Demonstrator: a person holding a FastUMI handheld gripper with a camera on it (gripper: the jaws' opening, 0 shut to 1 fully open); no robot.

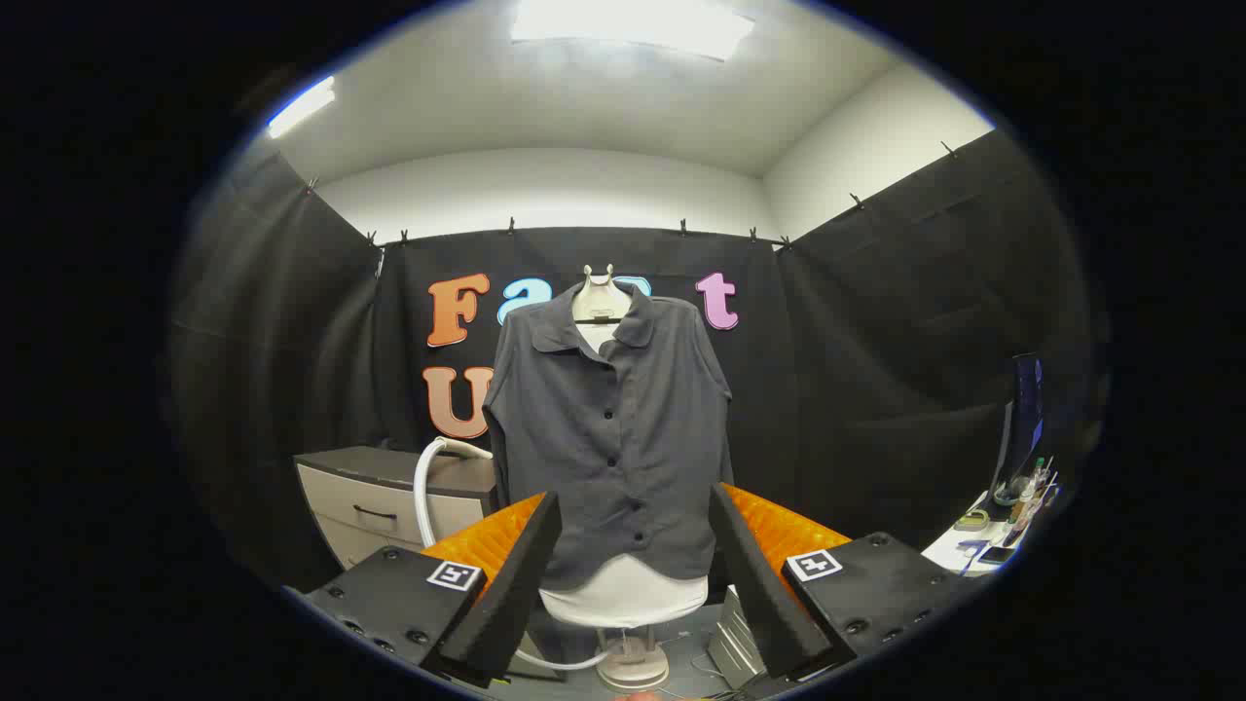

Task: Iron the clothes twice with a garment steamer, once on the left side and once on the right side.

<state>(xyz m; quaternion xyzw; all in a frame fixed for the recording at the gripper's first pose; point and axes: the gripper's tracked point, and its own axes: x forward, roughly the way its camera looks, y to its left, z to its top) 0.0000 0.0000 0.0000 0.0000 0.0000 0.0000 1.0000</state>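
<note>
Dark grey button-up shirt (613, 438) hung on a white dress form (623, 594), which stood on a round pale base (633, 667) on the floor. It was put up tall like that so its front hung flat and smooth, and steam could reach the left side and the right side. The buttons were done up, so the two halves stayed together.

The gripper (633, 574) was spread wide and held nothing. Its two fingers pointed at the shirt, one on each side of the bottom hem. The shirt was beyond the fingers, well apart from them, right in the middle of the gap.

A white bendy hose (425, 487) curved up beside the shirt, in front of a grey drawer cabinet (380, 497). It probably belonged to the garment steamer, but I could not see the steamer head itself. The gripper would likely need to pick that up first, as no ironing looked started yet.

A white worktop (959, 550) with small things on it sat far off to the other side.
</note>
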